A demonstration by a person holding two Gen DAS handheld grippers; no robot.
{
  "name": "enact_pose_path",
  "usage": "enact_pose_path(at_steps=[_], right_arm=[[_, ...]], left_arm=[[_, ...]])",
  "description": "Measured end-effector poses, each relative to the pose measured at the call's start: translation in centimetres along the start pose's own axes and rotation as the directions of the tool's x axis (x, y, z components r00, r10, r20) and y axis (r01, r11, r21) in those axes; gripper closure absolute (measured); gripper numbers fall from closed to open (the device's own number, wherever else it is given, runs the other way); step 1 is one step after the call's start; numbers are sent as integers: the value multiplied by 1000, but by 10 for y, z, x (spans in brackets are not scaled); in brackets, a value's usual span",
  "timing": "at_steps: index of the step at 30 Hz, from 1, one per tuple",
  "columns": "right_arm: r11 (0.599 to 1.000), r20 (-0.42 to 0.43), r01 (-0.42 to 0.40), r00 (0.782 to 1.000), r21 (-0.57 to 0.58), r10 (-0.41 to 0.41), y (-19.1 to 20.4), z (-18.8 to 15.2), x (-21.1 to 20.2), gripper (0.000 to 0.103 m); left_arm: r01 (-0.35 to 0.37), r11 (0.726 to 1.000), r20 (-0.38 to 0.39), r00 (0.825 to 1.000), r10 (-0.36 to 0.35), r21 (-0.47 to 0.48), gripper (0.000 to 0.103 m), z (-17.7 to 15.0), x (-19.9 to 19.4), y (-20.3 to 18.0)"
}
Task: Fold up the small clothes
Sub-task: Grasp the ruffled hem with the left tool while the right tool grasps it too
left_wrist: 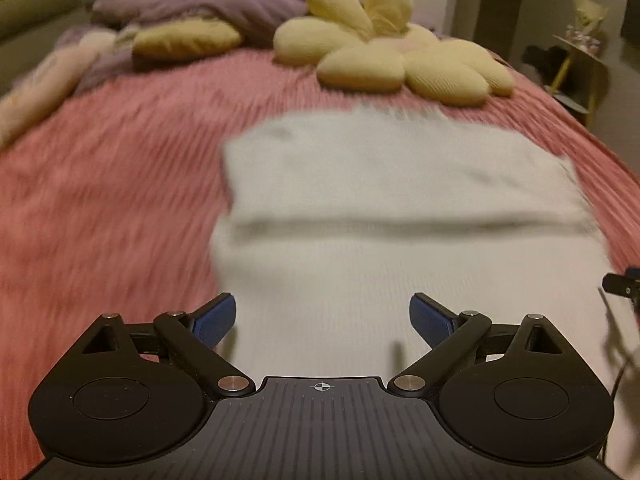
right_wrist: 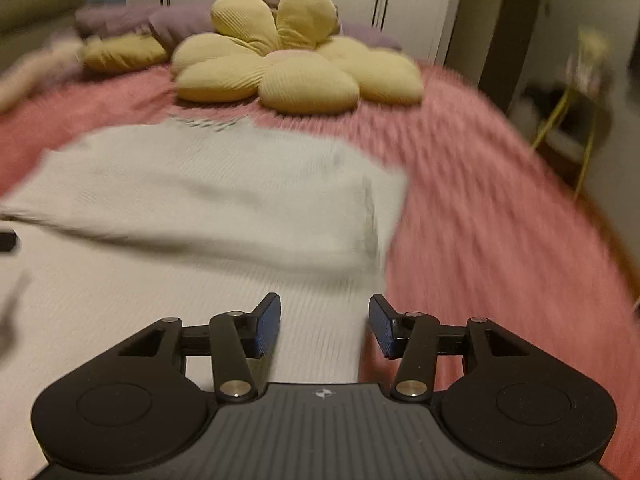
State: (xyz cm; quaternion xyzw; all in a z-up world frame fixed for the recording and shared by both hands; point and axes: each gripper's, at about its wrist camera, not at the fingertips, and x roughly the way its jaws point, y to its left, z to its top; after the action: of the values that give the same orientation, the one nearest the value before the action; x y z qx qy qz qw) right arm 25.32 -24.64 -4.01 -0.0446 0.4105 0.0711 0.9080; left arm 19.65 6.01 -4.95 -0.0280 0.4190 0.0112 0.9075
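A white garment is lying across the pink bedspread, filling the centre and lower right of the left wrist view and the centre and lower left of the right wrist view; a fold is running crosswise through its middle, with one layer lying over another; both views are blurring, so the weave and edges are showing only softly.

The left hand-held gripper is sitting at the bottom of its frame with its blue pads spread wide and nothing between them, hanging over the near part of the garment; the right hand-held gripper is likewise released, its pads standing apart over the garment's right edge, where the white cloth is meeting the bedspread; a dark part of the right hand-held gripper is peeking in at the right edge of the left view.

A yellow flower-shaped cushion is resting in the upper middle of both views, beyond the garment; a purple blanket is bunching behind it in the upper left.
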Motion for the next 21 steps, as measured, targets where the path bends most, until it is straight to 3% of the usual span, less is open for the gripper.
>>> enact_pose_path(at_steps=[5,8,11,14,15,19,21], right_arm=[[954,-91,-122,984,273,152,-40,-89,-77,54],[925,-90,-175,972,337,217,-49,-128,-115,55],[916,-128,-199,958,348,257,-50,-145,-127,55],[874,-172,-240,926,422,337,-55,-159,-126,58],[869,-166,-250,923,427,347,-55,-162,-129,60],[849,-175,-276,905,450,387,-55,-171,-133,80],[838,-174,-287,898,464,404,-56,-174,-132,84]], left_arm=[[31,994,-93,995,-41,-107,7,-79,-53,30],[67,986,-124,989,-87,-154,17,-106,-71,40],[122,969,-150,976,-157,-216,28,-122,-76,49],[157,959,-147,970,-195,-234,35,-129,-81,54],[160,956,-151,968,-201,-246,43,-129,-82,56],[218,929,-156,949,-273,-298,62,-132,-88,62],[232,927,-179,939,-292,-296,73,-135,-88,62]])
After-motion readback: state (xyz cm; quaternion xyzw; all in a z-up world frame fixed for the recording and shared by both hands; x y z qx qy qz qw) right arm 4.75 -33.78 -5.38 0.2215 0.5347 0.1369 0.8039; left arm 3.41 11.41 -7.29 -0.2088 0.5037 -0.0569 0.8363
